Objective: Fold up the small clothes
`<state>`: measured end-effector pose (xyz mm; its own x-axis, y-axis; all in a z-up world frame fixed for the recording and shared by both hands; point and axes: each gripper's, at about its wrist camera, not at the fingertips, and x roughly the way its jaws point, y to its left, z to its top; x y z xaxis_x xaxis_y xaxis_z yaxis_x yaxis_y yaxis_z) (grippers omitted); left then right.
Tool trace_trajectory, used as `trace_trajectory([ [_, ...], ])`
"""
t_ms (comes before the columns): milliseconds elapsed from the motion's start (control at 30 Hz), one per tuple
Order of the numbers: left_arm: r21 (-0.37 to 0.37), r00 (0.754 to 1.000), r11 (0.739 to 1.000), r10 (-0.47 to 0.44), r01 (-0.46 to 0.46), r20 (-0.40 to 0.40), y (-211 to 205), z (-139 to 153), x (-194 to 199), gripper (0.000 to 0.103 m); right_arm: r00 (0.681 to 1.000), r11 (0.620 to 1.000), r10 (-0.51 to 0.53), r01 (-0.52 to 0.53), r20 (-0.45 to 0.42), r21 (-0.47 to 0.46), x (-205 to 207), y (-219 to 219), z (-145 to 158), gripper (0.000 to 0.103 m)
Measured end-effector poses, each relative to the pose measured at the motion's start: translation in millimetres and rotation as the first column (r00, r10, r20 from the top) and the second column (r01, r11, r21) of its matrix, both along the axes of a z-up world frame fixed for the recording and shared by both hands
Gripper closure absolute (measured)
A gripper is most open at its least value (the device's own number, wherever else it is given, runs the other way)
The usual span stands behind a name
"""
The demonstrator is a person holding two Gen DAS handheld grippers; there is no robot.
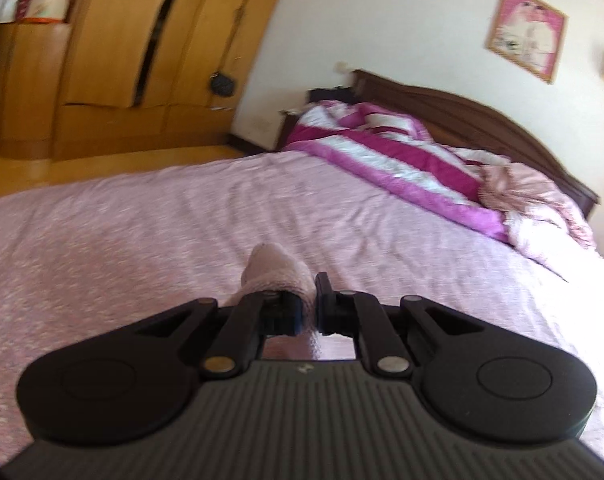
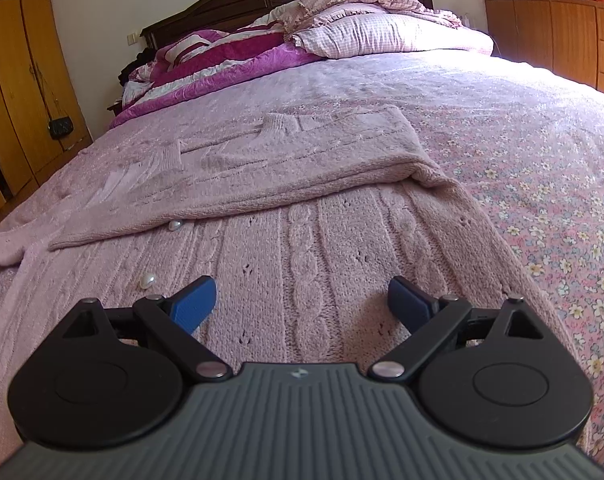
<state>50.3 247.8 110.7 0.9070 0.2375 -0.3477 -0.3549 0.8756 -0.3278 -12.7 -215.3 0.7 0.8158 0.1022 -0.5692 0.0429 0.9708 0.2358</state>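
Ribbed gripper housings fill the foreground of both views. Left gripper (image 1: 309,312): fingers nearly closed, pinching a bunched end of the pink knitted cardigan (image 2: 302,240), probably a sleeve or hem, raised above the bed (image 1: 141,220) so it can be carried across as a fold. Right gripper (image 2: 302,304): fingers spread wide, holding nothing, low over the cable-knit panel, seemingly ready to pin or smooth it. One part already lies folded across the body; pearl buttons (image 2: 147,281) show at its edge.
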Motion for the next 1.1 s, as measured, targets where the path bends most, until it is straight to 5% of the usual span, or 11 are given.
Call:
trace_trajectory([
  [567,0.051,0.956,0.955,-0.293,0.291,0.029,-138.9,20.1,40.6,0.095,1.000,0.998,-0.006,0.005,0.026,0.068,-7.1,-12.8,-2.4,0.006],
  [800,-0.002,0.921,0.923,-0.385,0.385,-0.058,-181.0,-10.8,56.3,0.094,0.999,0.988,-0.019,0.013,0.038,0.155,-8.4,-23.1,-2.3,0.006],
  [1100,-0.016,0.889,0.912,-0.404,0.411,-0.217,-202.3,-62.1,62.0,0.093,0.999,0.984,-0.005,-0.005,0.054,0.176,-11.1,-26.9,-4.5,0.006],
])
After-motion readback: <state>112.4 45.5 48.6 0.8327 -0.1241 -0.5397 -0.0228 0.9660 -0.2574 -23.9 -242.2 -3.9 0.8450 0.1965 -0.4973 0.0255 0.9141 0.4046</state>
